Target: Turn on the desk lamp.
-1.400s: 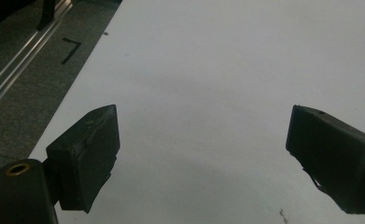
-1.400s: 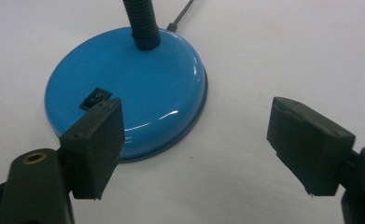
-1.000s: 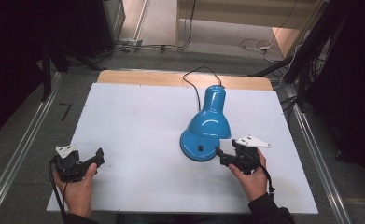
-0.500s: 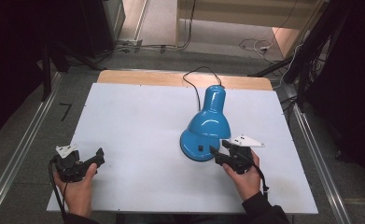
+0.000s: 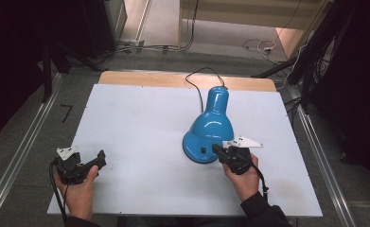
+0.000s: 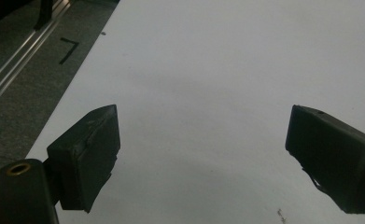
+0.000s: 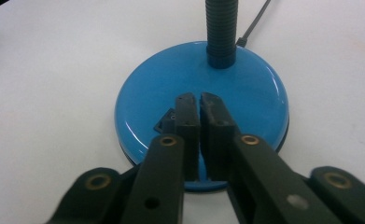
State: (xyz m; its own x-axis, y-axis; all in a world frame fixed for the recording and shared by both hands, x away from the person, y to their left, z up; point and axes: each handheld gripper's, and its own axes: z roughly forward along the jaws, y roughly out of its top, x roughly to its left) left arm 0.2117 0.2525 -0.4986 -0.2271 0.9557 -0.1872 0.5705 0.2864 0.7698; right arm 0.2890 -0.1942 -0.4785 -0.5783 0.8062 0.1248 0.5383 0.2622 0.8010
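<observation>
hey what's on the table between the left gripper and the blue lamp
Nothing: the high view shows bare white tabletop between the left gripper and the blue lamp. The left gripper view likewise shows plain surface ahead of its open jaws.

Lab or recording workspace, white-topped desk (image 5: 140, 118) framed by metal rails (image 5: 19, 156), grey carpeted floor (image 5: 36, 118), loose cables (image 5: 256, 46) trailing on the floor, dark equipment stands (image 5: 310, 61) around the edges

A white tabletop (image 5: 140, 123) with a wooden far edge is sitting on grey carpet (image 5: 26, 142); metal rails (image 5: 17, 158) are flanking it, cables (image 5: 256, 45) are trailing beyond, darkness is closing in at both sides
</observation>
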